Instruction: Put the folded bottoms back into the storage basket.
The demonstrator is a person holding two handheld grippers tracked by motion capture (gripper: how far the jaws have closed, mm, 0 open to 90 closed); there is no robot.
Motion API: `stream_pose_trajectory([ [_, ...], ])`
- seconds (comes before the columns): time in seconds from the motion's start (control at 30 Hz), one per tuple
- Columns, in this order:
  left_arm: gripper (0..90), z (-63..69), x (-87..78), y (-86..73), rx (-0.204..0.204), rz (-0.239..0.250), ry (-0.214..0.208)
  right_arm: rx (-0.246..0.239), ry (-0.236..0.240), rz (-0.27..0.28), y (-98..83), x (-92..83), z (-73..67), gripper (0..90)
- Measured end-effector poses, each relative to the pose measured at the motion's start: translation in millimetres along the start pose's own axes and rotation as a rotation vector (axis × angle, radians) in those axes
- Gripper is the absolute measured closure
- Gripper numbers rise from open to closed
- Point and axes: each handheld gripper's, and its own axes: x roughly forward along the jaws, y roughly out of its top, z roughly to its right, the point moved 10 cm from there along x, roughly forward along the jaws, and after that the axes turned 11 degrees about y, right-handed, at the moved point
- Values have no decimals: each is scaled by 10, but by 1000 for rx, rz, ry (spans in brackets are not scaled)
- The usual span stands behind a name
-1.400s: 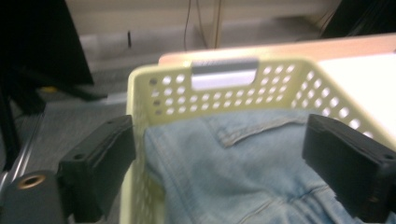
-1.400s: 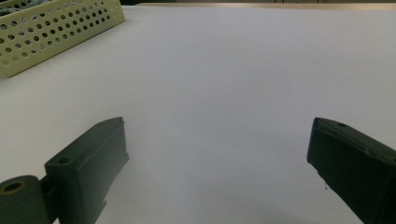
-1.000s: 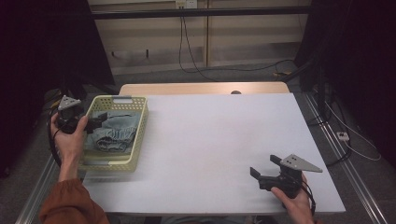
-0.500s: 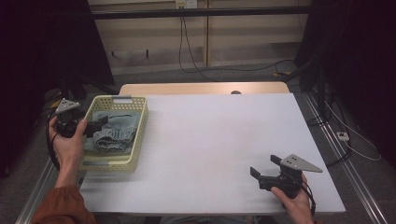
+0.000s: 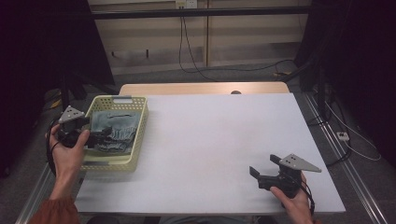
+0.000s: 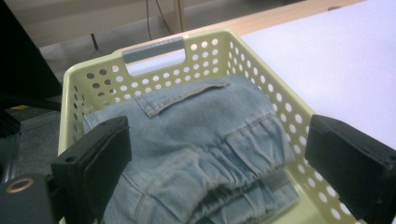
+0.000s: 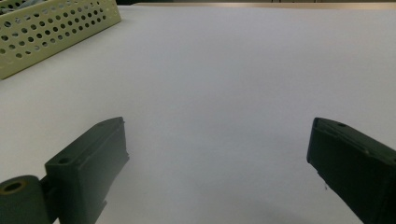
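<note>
**A:** Which tool is placed for the next move, and where does the cloth lie from it?

**B:** The left tool (image 5: 95, 138). It sits at the left edge of the bench, over the near-left part of the yellow basket (image 5: 138, 131), with its jaws spread wide and nothing between them. The folded denim garment (image 6: 201, 140) lies inside the basket, straight ahead of those jaws and just below them. In the left gripper view the gathered waistband bulges up between the two jaws, though I can't tell whether either one touches the fabric.

**A:** And the long axis?

**B:** The basket runs lengthwise from the near edge of the bench toward the far edge, and the folded denim follows it. The tool comes in from the basket's left side, so its jaws straddle the fold across its shorter width. I'd judge that suits a pinch on the waistband end.

**A:** The other hand?

**B:** The right tool (image 5: 265, 171) rests near the bench's near-right corner, jaws likewise apart and empty, well away from the basket. In the right gripper view, bare white bench (image 7: 243, 70) lies ahead, with a corner of the basket far off to one side. The left is plainly the nearer one.
</note>
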Motion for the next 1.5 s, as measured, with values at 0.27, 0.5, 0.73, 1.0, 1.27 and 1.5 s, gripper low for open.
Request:
stream_pose_trajectory([
  [0.27, 68, 101, -87, -72, -6, -7, 15, -2, -2, 1, 2, -2, -11, 52],
  [0.5, 64, 213, -192, -143, -4, 1, -11, -1, -1, 0, 1, 0, -15, 52],
  [0.73, 64, 241, -234, -197, -4, 0, -22, 3, -5, -2, -4, 2, -2, 52],
  [1.0, 64, 286, -207, -255, -2, 1, -34, 10, -20, -1, 8, 14, 32, 51],
  [1.27, 64, 367, -272, -340, 19, 3, -37, 8, -14, -6, 9, 52, 25, 48],
  [1.5, 64, 467, -329, -376, 19, 3, -45, 4, -10, -5, 10, 52, 17, 48],
])
